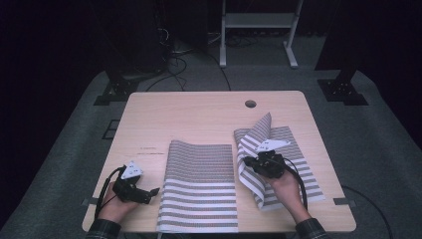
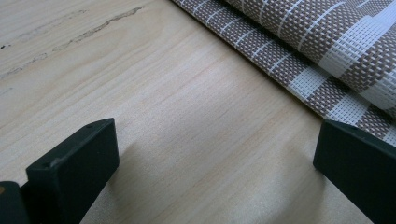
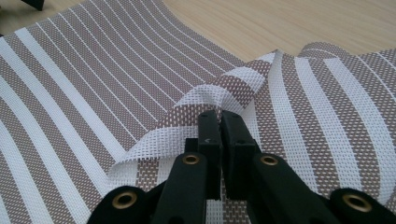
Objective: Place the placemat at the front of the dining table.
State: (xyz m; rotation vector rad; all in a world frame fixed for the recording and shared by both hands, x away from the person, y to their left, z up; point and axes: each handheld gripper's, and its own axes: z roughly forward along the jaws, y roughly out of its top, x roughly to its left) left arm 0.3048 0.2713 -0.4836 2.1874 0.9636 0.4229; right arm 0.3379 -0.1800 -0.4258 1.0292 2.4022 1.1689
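Placemat edge pinched and lifted at the right

Woven placemats, two of them, striped brown and white, lie on the wooden table (image 1: 199,112). My right gripper (image 1: 260,160) is clenched on the near left edge of the right placemat (image 1: 293,149), and that side stands up off the table in a peak while the rest lies flat. The centre placemat (image 1: 199,184) lies flat, its near edge at the table's front edge.

I judge the weave light and springy, more stiff mesh than cloth: it arcs rather than creasing, so it should fold in a broad curve and may flick back if let go. Edges and corners look the best places to take hold.

The right gripper view shows the jaws closed tight on the white border band, which the high view cannot resolve. The left gripper view shows my left gripper (image 1: 149,191) released, jaws wide apart just over bare wood, the centre placemat's edge just beyond them.
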